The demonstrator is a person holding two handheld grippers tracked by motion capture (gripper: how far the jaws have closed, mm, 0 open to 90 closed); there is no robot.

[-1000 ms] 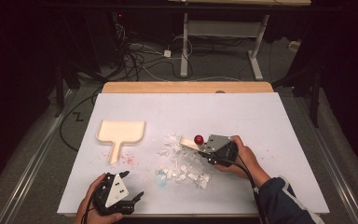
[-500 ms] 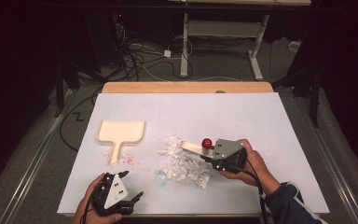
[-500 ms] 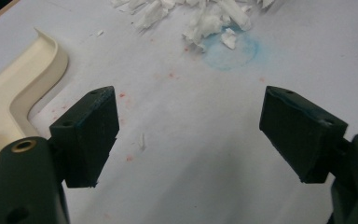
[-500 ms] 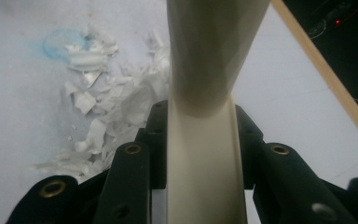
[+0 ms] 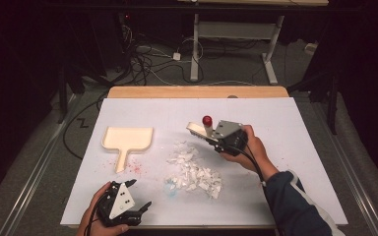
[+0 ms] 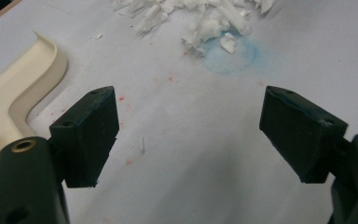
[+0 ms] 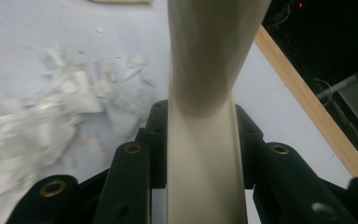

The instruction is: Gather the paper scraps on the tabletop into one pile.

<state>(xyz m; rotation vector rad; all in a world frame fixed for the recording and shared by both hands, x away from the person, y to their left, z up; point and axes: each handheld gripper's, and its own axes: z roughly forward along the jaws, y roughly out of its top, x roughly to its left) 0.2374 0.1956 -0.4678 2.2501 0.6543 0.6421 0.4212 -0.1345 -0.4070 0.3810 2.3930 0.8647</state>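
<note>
Nearest, the left gripper (image 5: 139,210) rests low on the bench (image 5: 295,123), jaws spread wide and empty. One pile of white scraps (image 5: 193,172) lies mid-bench, one cream dustpan (image 5: 126,139) to its left. Beyond the pile, the right gripper (image 5: 207,139) has its jaws clamped on one cream brush (image 5: 195,129); its bristles cannot be made out.
</note>
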